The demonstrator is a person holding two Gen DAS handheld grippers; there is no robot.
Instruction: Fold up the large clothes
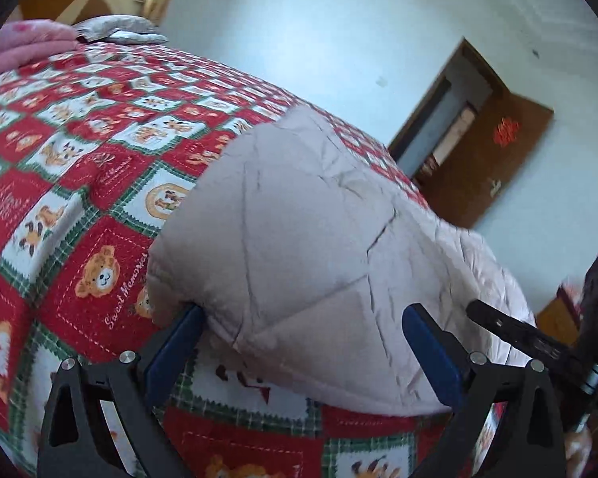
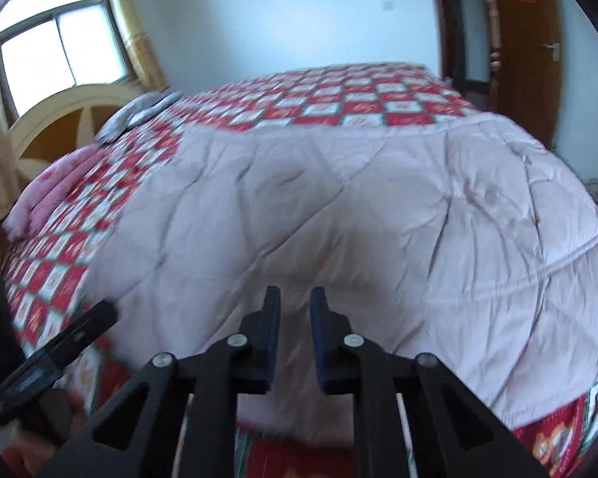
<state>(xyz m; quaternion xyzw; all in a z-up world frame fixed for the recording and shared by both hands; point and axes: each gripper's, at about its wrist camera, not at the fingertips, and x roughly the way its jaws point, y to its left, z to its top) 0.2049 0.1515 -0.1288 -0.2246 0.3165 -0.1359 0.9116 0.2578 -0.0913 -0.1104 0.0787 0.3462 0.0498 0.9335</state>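
Observation:
A large pale pink quilted comforter lies spread on a bed with a red and white checked teddy-bear bedspread. In the left wrist view a folded corner of the comforter sits between the wide-open blue-padded fingers of my left gripper; the jaws are not closed on it. My right gripper hovers over the near edge of the comforter with a narrow gap between its fingers and nothing held. The right gripper's body also shows in the left wrist view.
A folded pink blanket and a grey pillow lie at the head of the bed by the wooden headboard. A window is behind it. A brown door stands beyond the bed's far corner.

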